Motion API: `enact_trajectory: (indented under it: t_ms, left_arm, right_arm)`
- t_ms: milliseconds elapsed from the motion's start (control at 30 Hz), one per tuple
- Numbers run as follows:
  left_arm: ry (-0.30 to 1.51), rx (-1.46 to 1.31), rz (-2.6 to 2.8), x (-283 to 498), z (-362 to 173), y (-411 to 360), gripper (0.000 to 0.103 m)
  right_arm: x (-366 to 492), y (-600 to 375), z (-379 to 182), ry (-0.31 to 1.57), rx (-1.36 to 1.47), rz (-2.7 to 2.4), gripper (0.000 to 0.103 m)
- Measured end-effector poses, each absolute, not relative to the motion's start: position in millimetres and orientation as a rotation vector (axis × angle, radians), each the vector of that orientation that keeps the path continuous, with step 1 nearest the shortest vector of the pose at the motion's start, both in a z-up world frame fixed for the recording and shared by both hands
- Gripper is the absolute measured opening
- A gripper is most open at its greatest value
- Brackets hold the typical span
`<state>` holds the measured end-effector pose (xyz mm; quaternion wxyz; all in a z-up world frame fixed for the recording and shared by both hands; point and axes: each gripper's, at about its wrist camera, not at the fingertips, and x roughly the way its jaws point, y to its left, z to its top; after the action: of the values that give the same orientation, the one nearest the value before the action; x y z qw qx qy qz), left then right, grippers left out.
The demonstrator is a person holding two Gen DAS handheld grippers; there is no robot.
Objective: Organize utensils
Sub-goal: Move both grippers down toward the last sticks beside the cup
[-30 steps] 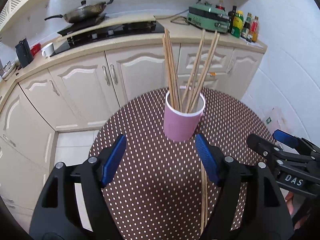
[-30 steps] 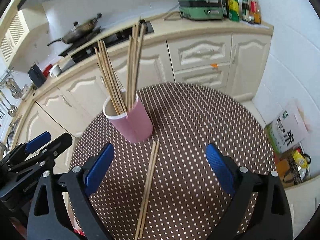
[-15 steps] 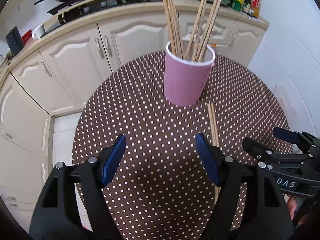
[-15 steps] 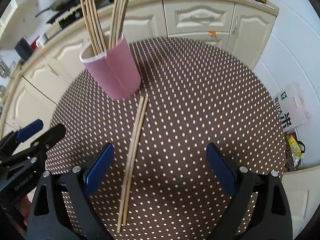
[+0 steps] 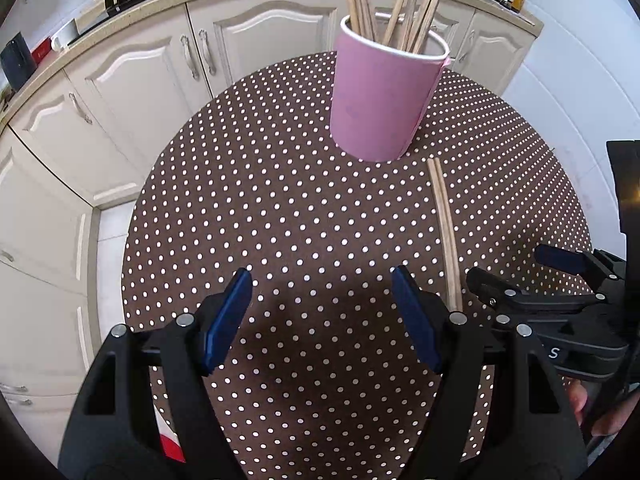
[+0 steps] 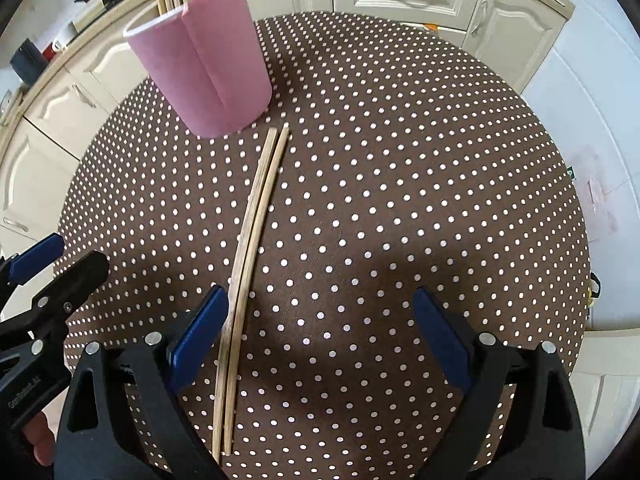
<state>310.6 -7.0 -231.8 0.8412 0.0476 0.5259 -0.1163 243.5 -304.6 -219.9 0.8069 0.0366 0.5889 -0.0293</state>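
right wrist view gives me the clearest read: a pair of chopsticks (image 6: 252, 240) lies flat on the dotted tabletop (image 6: 420, 160), side by side and touching along most of their length, far tips just beside the base of the pink cup (image 6: 208, 68). the cup stands upright with more chopsticks leaning out of its mouth. my right claw (image 6: 320, 332) hangs over the near half of the pair with its jaws apart and nothing between the pads; the sticks run just inside its left pad. my left claw (image 5: 322, 320) is also spread and empty, over bare cloth, with the pair off to its right.

i judge the sticks light, stiff and thin, likely to roll or scissor apart if pinched off-centre. i'd take them across both at once, near the middle of their length, so they don't tip. the cup looks like paper, light enough to topple if a stick is pushed against its rim.

room is good: the cloth to the right of the pair is bare. the round tabletop edge is near on the left, and the two claws sit close to each other.
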Motion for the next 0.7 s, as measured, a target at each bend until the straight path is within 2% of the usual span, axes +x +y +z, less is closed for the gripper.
enact_trajectory:
  t_ms: [67, 233, 700]
  left_arm:
    - [1.122, 0.098, -0.243, 312, -235, -5, 0.071]
    - [1.142, 0.080, -0.236, 313, -241, -2, 0.071]
    - [1.157, 0.048, -0.206, 325, -247, 15, 0.071]
  right_arm:
    - [246, -300, -222, 1.271, 0.059, -0.076, 0.088]
    - [254, -295, -232, 1.304, 0.049, -0.102, 0.073]
    - [279, -290, -236, 1.307, 0.113, -0.078, 0.071]
